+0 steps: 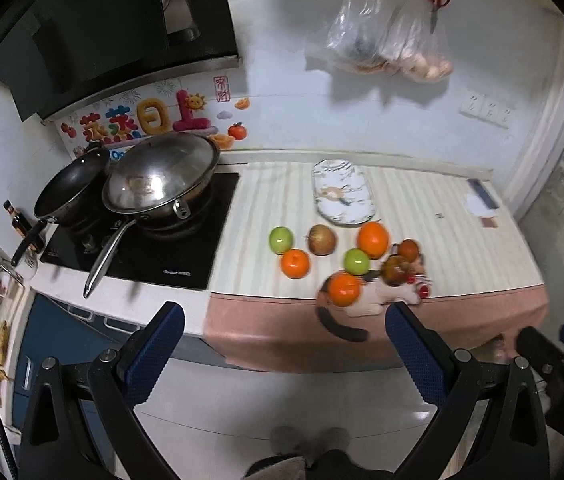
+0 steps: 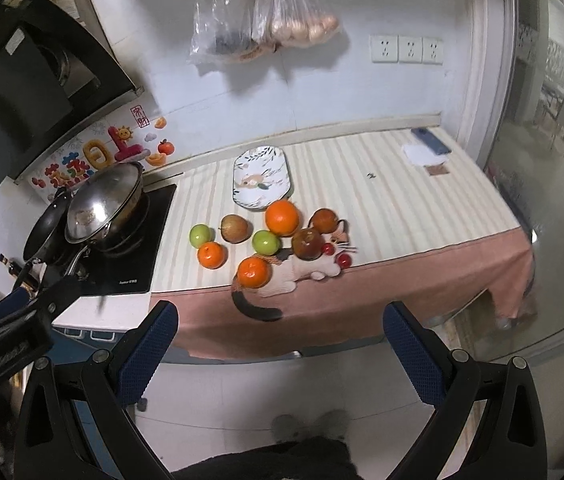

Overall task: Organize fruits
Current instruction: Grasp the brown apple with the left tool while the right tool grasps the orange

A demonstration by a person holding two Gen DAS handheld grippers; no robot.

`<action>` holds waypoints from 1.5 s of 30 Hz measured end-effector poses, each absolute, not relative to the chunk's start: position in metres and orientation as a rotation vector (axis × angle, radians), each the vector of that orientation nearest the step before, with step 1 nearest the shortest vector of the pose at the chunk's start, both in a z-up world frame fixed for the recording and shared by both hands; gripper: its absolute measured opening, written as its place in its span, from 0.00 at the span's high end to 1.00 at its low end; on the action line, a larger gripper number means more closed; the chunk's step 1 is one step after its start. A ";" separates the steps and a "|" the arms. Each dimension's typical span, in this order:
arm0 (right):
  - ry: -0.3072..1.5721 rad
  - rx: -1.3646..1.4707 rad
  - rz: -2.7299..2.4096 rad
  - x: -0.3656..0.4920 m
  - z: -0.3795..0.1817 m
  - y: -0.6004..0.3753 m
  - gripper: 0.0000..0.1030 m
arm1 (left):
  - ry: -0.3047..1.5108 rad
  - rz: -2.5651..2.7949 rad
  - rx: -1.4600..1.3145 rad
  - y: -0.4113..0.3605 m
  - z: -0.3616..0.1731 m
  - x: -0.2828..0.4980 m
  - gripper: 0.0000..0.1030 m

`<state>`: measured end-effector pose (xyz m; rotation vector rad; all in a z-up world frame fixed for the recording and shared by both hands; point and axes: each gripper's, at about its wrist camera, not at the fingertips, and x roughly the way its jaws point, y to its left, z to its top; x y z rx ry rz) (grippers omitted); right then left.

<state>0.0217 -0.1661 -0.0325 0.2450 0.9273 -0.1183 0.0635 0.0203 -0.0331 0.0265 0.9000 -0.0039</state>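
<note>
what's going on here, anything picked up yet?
Nothing yet. A person holds both grippers back from the counter over the floor; the left gripper and right gripper are open and empty. The fruit lies loose on the striped cloth: three oranges, the biggest nearest the patterned plate, two green apples and some reddish ones. The plate holds no fruit.

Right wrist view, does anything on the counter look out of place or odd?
Mostly the fruit: none sits on the oval plate; the pieces lie loose on the striped cloth. An orange and a dark apple rest on a cat-shaped mat at the counter's front edge. Nothing looks spilled or damaged.
</note>
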 end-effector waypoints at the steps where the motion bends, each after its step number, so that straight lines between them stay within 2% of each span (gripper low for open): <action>1: 0.932 0.250 -0.118 0.027 -0.038 -0.165 0.00 | 0.904 -0.002 0.030 0.024 -0.039 0.070 0.00; 14: 1.099 0.296 -0.118 0.165 -0.139 -0.191 0.00 | 1.184 0.070 -0.022 0.051 -0.146 0.212 0.00; 21: 1.213 0.357 -0.049 0.283 -0.204 -0.228 0.00 | 1.324 0.088 -0.055 0.025 -0.195 0.295 0.01; 28: 1.398 0.390 0.041 0.394 -0.297 -0.235 0.00 | 1.488 0.078 -0.103 -0.004 -0.252 0.366 0.01; 32: 1.500 0.392 0.072 0.436 -0.343 -0.229 0.05 | 1.571 0.050 -0.137 -0.021 -0.277 0.394 0.01; 37: 1.596 0.374 0.129 0.459 -0.375 -0.217 0.20 | 1.645 0.023 -0.188 -0.031 -0.304 0.414 0.01; 45: 1.636 0.464 0.169 0.471 -0.391 -0.227 0.21 | 1.720 -0.028 -0.289 -0.020 -0.332 0.437 0.01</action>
